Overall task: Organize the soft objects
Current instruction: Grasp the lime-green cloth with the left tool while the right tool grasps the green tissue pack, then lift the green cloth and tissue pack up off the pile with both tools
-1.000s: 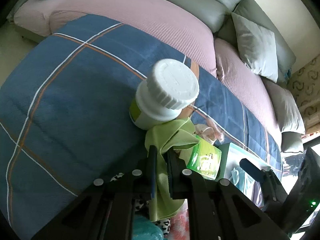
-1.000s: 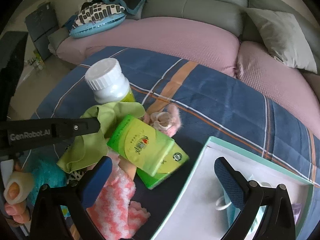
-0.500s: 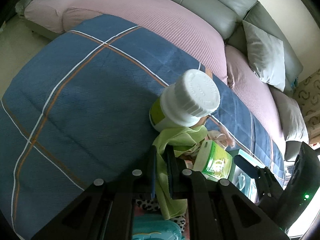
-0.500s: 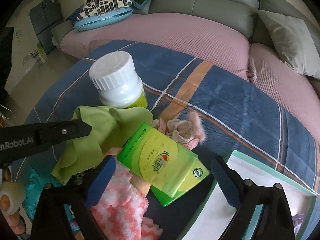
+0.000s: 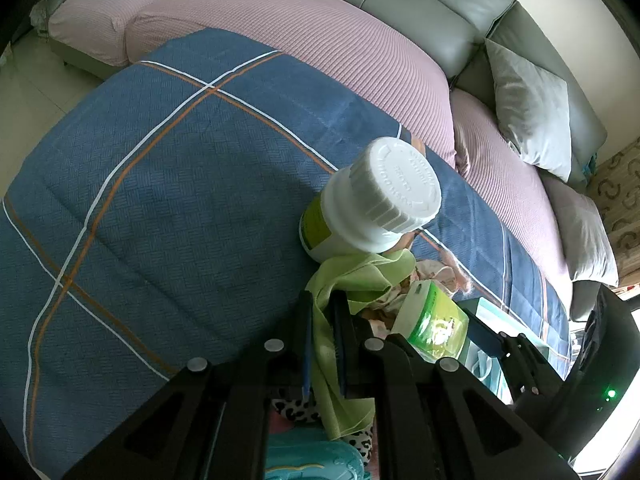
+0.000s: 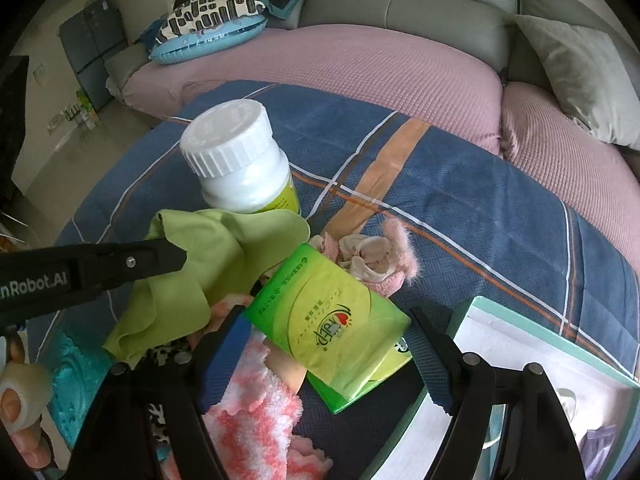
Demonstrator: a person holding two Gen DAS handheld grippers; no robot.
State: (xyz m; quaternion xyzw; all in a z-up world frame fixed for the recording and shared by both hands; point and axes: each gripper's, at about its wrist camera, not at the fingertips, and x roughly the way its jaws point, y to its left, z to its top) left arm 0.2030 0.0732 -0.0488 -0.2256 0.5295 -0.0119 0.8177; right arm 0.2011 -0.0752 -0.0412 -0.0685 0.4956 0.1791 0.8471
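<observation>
Now the right tool [image 6: 328, 354] sits lower over the pile than a second ago, and its jaws have just been closing; the green tissue pack [image 6: 328, 320] lies between the blue pads [image 6: 226, 356] with the left pad at its edge, though whether the pads press it is hard to tell. The left tool [image 5: 322, 344] is pressed together, pinching the green cloth [image 5: 352, 280] as before, and the cloth hangs down from its tips. In the left view the white-capped bottle [image 5: 372, 200] looks bigger and further right than earlier. The pile rests on a blue checked blanket [image 5: 160, 200] in front of the pink sofa [image 6: 360, 68]. The pink-and-white fluffy cloth [image 6: 256, 412] is partly covered by the right tool. A pink scrunchie [image 6: 372, 256] is half behind the pack. The white box with mint rim [image 6: 532, 344] is cut off at the frame edge, contents unclear. A leopard-print item [image 5: 298, 410] and a teal thing [image 6: 80, 364] are mostly hidden. Fingers [image 6: 16, 404] show at the left edge.
</observation>
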